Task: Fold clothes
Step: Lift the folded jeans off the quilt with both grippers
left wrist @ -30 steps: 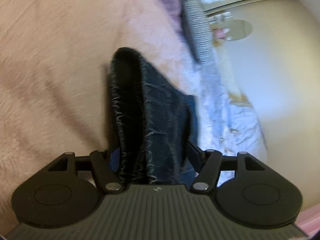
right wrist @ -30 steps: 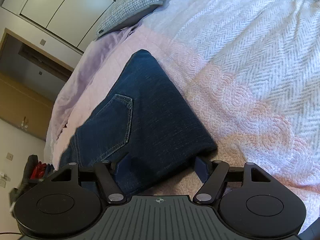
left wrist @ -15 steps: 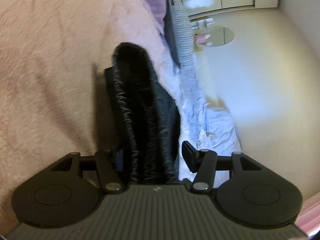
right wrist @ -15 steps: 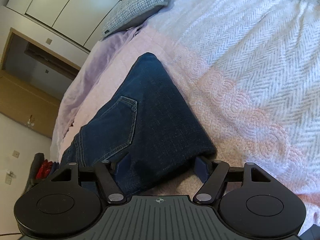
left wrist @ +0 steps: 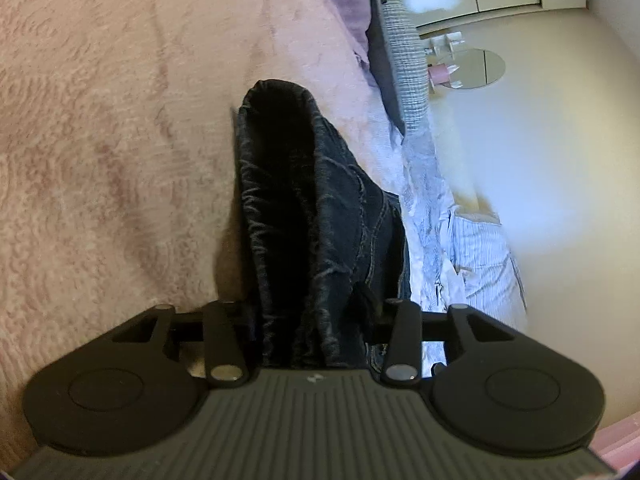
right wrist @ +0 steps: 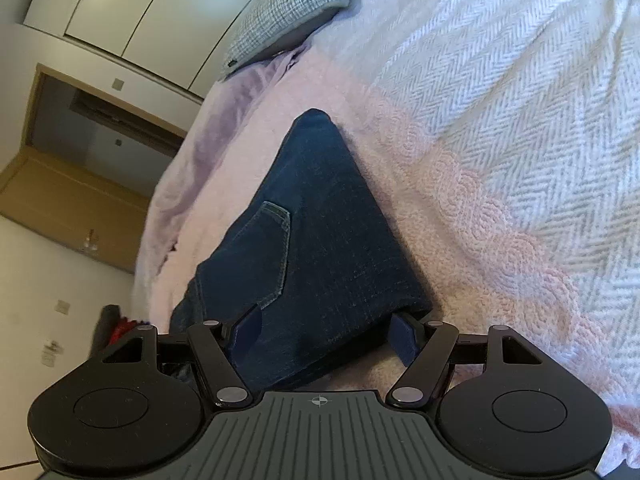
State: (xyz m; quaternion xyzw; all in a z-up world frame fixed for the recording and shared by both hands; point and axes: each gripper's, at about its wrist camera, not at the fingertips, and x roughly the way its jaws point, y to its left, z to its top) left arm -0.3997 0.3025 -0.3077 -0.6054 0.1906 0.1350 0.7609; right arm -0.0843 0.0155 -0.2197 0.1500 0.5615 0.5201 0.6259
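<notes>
Dark blue folded jeans (left wrist: 304, 208) run away from my left gripper (left wrist: 306, 312) over the pink bedspread (left wrist: 120, 140). The bunched layers fill the gap between its jaws, which are closing, and the right fingertip (left wrist: 366, 300) touches the denim. The left fingertip is hidden behind the fold. In the right wrist view the same jeans (right wrist: 320, 232) show a back pocket. My right gripper (right wrist: 326, 336) is shut on their thick near edge, one blue pad (right wrist: 248, 332) on the denim and the other pad (right wrist: 404, 340) at the side facing the bed.
A grey checked pillow (right wrist: 288, 8) lies at the head of the bed, over a lilac sheet (right wrist: 224, 120). A white herringbone blanket (right wrist: 520, 100) covers the bed's far side. Beyond the bed are wardrobe doors (right wrist: 140, 12), a wooden door frame (right wrist: 60, 168) and a round table (left wrist: 468, 68).
My left gripper's jaws have narrowed onto the jeans, whose fold now stands tighter and more upright. The right gripper's hold looks the same, with a slight shift in view.
</notes>
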